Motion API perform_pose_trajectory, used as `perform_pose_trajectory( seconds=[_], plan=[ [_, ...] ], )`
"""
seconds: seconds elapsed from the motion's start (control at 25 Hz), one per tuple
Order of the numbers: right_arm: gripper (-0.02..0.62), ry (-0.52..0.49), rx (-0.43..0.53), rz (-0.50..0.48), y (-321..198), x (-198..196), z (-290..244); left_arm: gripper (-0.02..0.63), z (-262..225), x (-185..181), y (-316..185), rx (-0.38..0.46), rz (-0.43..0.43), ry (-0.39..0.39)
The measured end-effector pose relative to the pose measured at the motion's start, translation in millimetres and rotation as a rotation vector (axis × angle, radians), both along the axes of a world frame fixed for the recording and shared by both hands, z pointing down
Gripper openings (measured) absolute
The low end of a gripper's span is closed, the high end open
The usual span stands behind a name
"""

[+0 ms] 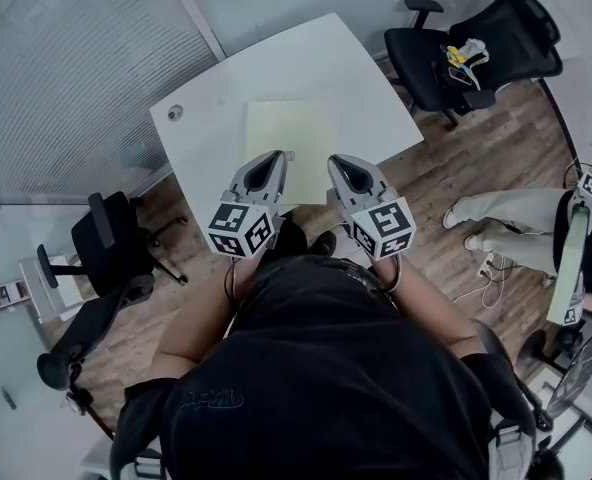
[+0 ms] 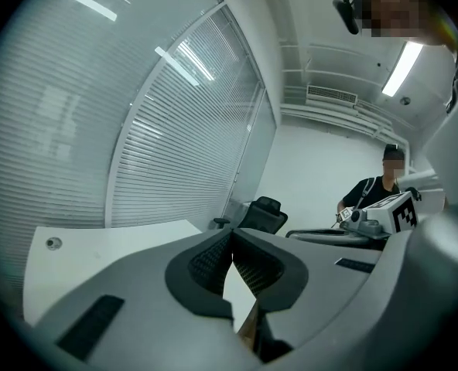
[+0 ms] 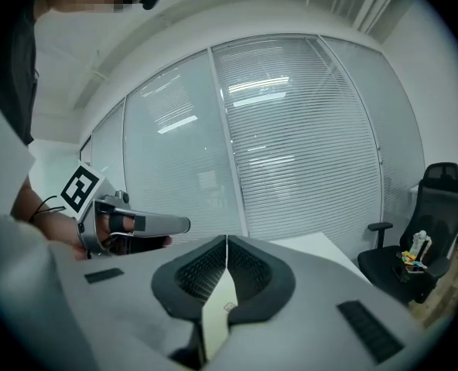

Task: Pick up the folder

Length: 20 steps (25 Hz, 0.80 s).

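A white, round-cornered desk point(image 1: 201, 118) with a small round metal grommet point(image 1: 175, 112) near one corner stands on a brown wood-plank floor point(image 1: 476, 158), beside a glass wall hung with grey slatted blinds point(image 1: 66, 58). A black office chair point(image 1: 421, 48) off the desk's right corner has small yellow and white items point(image 1: 464, 58) on its seat, and a second black office chair point(image 1: 106, 243) stands at the left. At the right edge, a seated person's legs in pale trousers point(image 1: 506, 218) stretch across the floor.
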State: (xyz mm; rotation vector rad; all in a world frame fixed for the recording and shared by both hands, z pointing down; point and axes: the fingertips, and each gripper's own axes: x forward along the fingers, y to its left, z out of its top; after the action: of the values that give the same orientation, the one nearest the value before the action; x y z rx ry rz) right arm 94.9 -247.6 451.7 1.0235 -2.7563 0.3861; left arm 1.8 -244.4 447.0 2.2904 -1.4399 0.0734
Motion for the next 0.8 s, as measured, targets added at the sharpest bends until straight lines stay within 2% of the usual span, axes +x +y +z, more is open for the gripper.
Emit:
perform_pose_trajectory(
  seconds=[0.48,0.8],
  plan=[
    [0.021,0.067,-0.129,0.012,-33,-15,61,0.014,69,-42,-32,-0.127,0.001,-0.054],
    [0.023,0.070,-0.261,0.089,-54,-24,121,0.015,133,-75,-47,-0.247,0.014,-0.070]
  ],
)
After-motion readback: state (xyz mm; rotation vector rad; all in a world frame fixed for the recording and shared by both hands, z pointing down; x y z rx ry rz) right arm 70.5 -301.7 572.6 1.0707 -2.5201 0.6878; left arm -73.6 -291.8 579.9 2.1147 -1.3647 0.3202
